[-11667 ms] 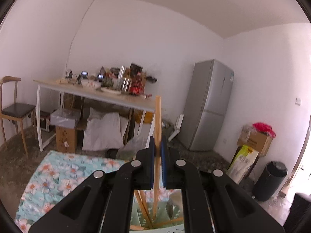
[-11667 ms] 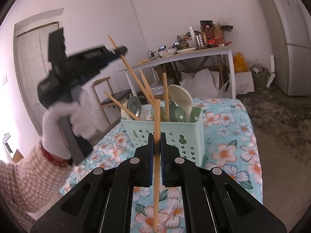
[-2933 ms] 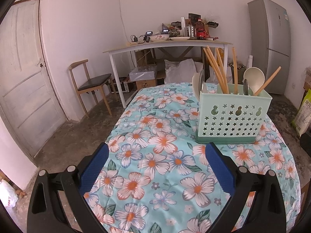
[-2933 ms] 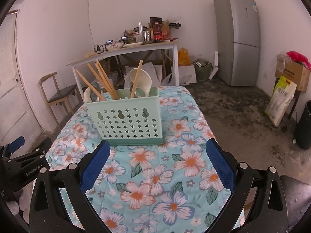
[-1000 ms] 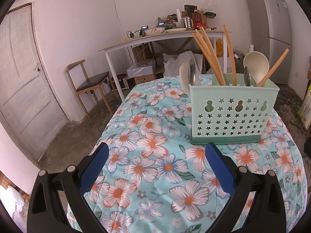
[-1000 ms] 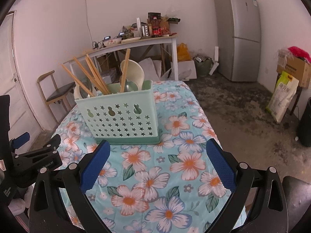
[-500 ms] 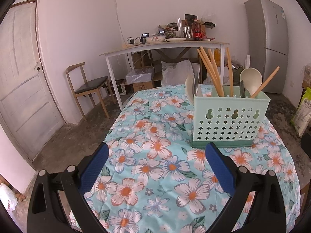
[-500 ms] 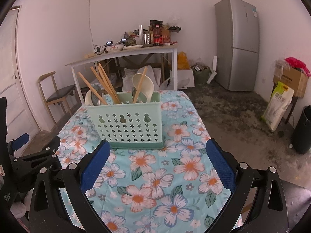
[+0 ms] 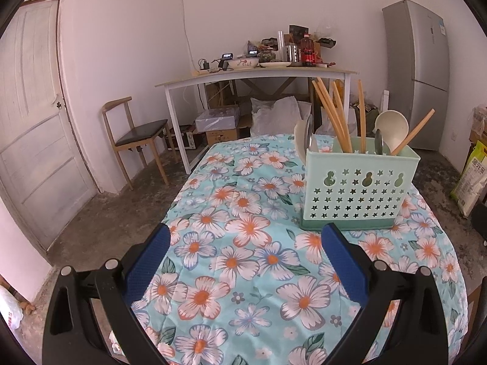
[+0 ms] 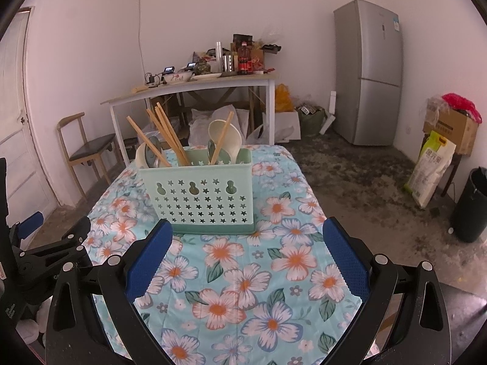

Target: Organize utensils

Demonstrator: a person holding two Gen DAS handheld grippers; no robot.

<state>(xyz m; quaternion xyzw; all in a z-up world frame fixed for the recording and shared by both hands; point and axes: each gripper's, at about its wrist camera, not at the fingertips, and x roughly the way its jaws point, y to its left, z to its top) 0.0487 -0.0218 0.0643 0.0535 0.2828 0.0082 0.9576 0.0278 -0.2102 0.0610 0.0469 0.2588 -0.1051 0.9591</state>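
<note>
- Flowered turquoise cloth covers the tabletop [image 9: 243, 276], bare of loose utensils.
- Left claw [image 9: 243, 269] and right claw [image 10: 248, 266] both gape wide, holding nothing, near the tabletop's near edge.
- Beyond them, the pale green perforated plastic utensil basket [image 10: 199, 196] stands upright, holding wooden chopsticks [image 9: 333, 115] and pale spoons [image 9: 391, 127].
- Sorting looks finished; next probably calls only for pulling away.

Large Chinese characters, too blurred to read, on the yellow-green-and-white sack [image 9: 471, 179] at three o'clock by the wall. Small white lettering beginning "G", otherwise illegible, on the black plastic left gripper [image 10: 54, 237] at eight o'clock. Nothing else legible.
</note>
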